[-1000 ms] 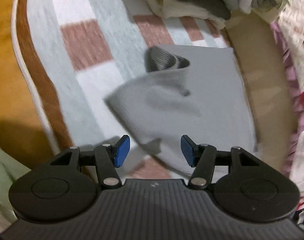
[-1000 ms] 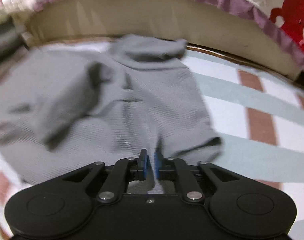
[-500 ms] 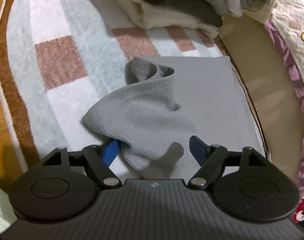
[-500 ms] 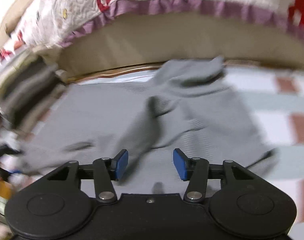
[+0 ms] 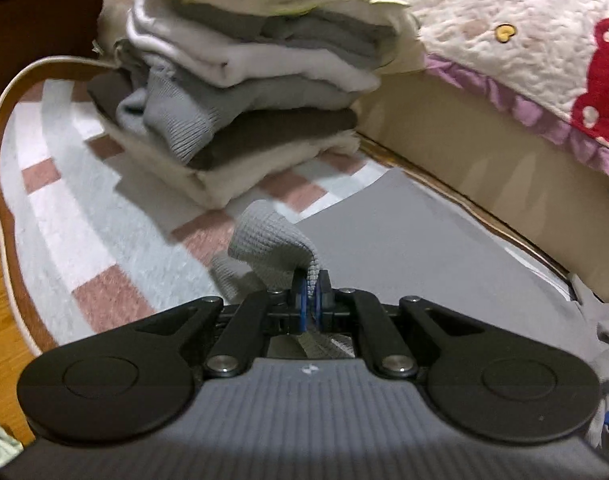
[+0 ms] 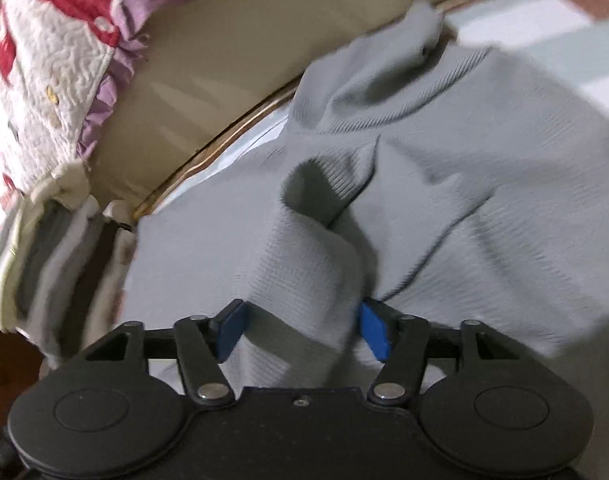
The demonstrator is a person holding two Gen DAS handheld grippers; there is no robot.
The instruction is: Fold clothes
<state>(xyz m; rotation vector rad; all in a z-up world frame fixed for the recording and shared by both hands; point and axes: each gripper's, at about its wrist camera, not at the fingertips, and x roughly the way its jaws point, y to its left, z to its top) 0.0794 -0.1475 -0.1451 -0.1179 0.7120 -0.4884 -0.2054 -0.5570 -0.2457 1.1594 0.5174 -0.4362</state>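
Left wrist view: the left gripper (image 5: pixel 311 294) has its blue pads pressed together on a raised fold of the grey knit garment (image 5: pixel 270 246), which lies on the checked rug (image 5: pixel 80 240). Beyond the pinch, a smooth grey panel of the same garment (flat, unwrinkled) runs to the right up to the rug's brown border, just beside the beige bed base (image 5: pixel 464 136). Bare rug lies open to the left. Farther back, a stack of folded clothes (image 5: pixel 256 64) sits on the rug, close to the bed base. The quilted bedspread (image 5: pixel 524 32) overhangs at upper right.

Right wrist view: the right gripper (image 6: pixel 302 330) has its fingers spread, with a hump of the garment (image 6: pixel 444 160) standing between them; contact with the pads cannot be confirmed. The garment's far edge is rumpled against the bed base (image 6: pixel 232 64). The folded stack (image 6: pixel 56 264) lies at left, blurred.
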